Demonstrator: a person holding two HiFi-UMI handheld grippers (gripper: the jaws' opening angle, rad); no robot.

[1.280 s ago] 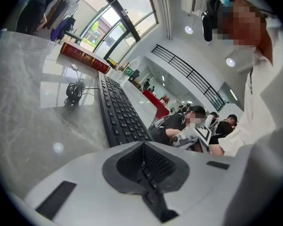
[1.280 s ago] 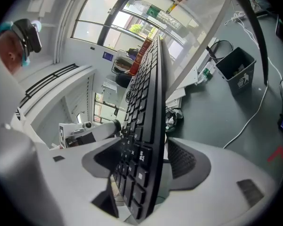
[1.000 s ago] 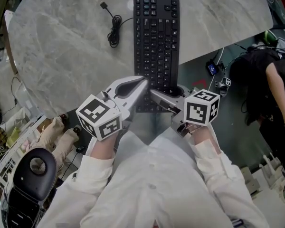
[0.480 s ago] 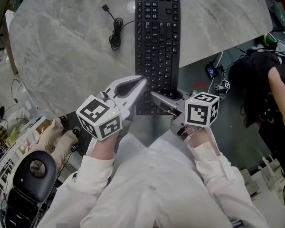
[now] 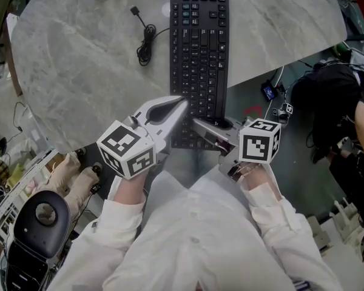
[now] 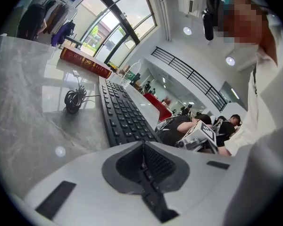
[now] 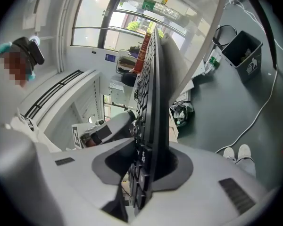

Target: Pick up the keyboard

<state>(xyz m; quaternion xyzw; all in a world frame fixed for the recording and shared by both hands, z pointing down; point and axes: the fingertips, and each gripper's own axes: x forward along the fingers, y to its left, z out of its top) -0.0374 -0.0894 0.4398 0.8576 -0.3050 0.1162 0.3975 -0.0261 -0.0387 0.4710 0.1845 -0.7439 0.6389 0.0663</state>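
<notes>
A long black keyboard [image 5: 199, 53] lies on the marble table [image 5: 79, 71], its near end sticking out past the table's edge. My right gripper [image 5: 201, 126] holds that near end between its jaws, which are closing. In the right gripper view the keyboard [image 7: 153, 93] stands edge-on between the jaws of that gripper [image 7: 148, 161], with a dark gap still on the key side. Just left of the keyboard's near corner, my left gripper [image 5: 181, 104] is shut and empty. The left gripper view shows its closed jaws [image 6: 143, 149] with the keyboard [image 6: 125, 114] running away ahead.
The keyboard's coiled black cable [image 5: 145, 38] lies on the table to its left. Off the table's right edge a person in black [image 5: 346, 102] bends over the floor among wires. A black round-topped object [image 5: 39, 223] sits low at my left.
My right gripper's jaws have narrowed around the keyboard's near end and the gripper has rolled slightly. The left gripper and the keyboard have stayed put.
</notes>
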